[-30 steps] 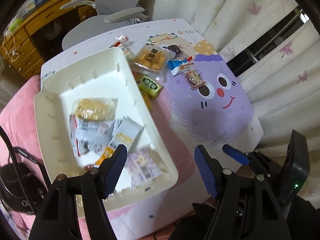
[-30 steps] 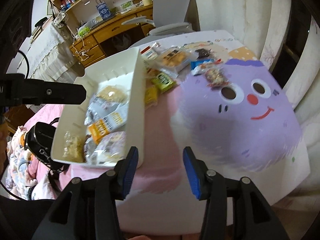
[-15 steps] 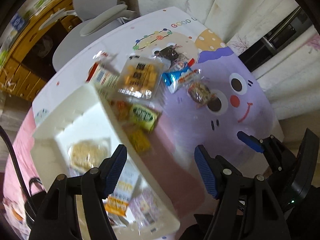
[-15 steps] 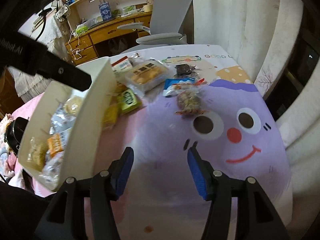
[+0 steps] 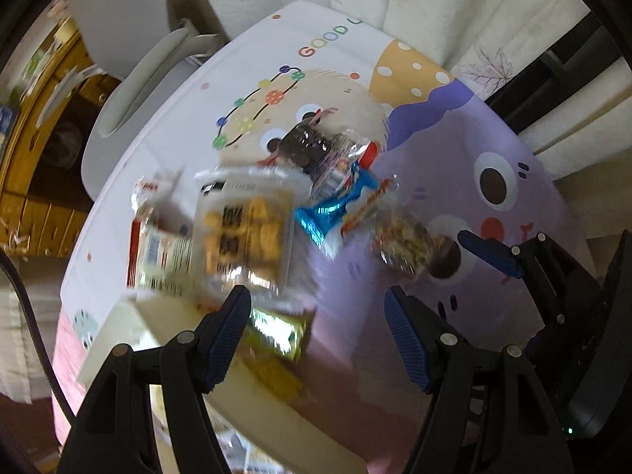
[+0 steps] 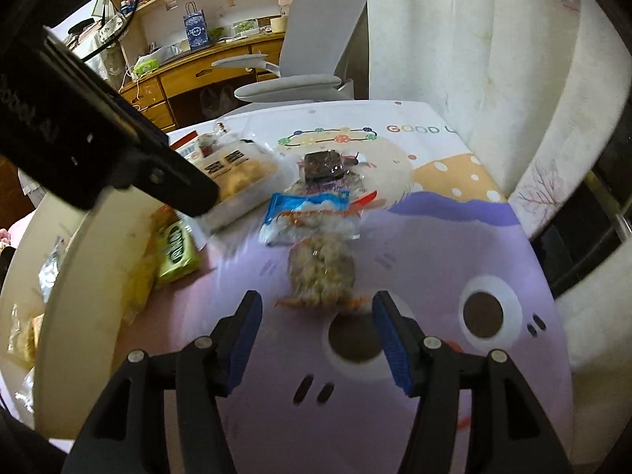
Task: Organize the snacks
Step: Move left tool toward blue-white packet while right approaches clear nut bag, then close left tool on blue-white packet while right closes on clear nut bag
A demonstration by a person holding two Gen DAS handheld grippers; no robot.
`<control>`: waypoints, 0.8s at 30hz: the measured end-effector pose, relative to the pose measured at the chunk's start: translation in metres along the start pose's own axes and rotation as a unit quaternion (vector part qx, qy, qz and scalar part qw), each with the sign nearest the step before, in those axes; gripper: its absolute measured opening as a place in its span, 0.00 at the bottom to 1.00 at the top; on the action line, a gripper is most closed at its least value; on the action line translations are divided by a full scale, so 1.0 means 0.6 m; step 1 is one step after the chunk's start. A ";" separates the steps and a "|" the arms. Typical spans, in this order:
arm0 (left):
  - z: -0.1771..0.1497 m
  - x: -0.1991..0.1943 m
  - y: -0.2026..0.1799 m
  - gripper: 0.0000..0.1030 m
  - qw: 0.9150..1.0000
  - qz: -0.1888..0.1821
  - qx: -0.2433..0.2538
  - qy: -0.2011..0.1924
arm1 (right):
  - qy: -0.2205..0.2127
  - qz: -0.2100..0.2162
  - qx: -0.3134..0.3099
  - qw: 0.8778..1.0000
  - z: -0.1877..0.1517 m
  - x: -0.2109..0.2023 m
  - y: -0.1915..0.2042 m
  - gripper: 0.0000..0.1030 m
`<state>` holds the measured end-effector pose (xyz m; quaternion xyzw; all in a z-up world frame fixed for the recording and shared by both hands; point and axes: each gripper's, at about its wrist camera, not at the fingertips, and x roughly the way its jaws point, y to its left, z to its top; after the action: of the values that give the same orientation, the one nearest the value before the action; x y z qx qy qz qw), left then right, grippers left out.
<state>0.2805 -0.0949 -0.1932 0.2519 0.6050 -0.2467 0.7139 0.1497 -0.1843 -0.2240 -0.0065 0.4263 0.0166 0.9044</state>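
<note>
Purple cartoon-face tablecloth [image 6: 454, 260] is seen covering the table in both views. Snacks are scattered across the upper centre of the right wrist frame: a clear round packet of brown nutty clusters [image 6: 322, 270] lies nearest, just beyond the blue pads of the right gripper [image 6: 316, 339], whose jaws are parted with nothing between them; the packet's near edge is close to the tips, not touched. Behind it a blue-and-white foil wrapper [image 6: 312, 217] is touching the packet, then a dark chocolate piece in clear wrap [image 6: 324, 166] further up. A clear plastic tub of yellow biscuits [image 6: 241, 177] is placed at centre left, a green snack bar wrapper [image 6: 175, 254] just beside the white plastic storage bin [image 6: 79, 276] at the left edge; several packets are visible inside the bin.

In the left wrist view, motion-blurred, the left gripper [image 5: 318, 328] is held above the table, fingers released and empty. The green wrapper [image 5: 276, 330] appears just beyond its left pad, the bin rim [image 5: 252, 407] at lower left, a red-and-white box [image 5: 154, 252] left of the biscuit tub [image 5: 245, 233].
</note>
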 end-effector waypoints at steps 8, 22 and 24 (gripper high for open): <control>0.040 0.043 -0.003 0.67 0.999 0.000 0.038 0.003 | 0.011 0.014 -0.014 1.000 0.021 0.048 -0.016 0.58; 0.061 0.091 -0.006 0.67 0.999 -0.015 0.043 0.014 | 0.051 0.053 0.001 0.997 0.007 0.071 -0.026 0.40; 0.065 0.095 -0.009 0.67 0.999 -0.018 0.045 0.012 | 0.055 0.055 0.008 0.997 0.005 0.069 -0.032 0.35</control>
<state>0.3138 -0.1272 -0.2441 0.2751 0.6064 -0.2835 0.6901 0.1790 -0.2025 -0.2540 0.0227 0.4755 0.0623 0.8772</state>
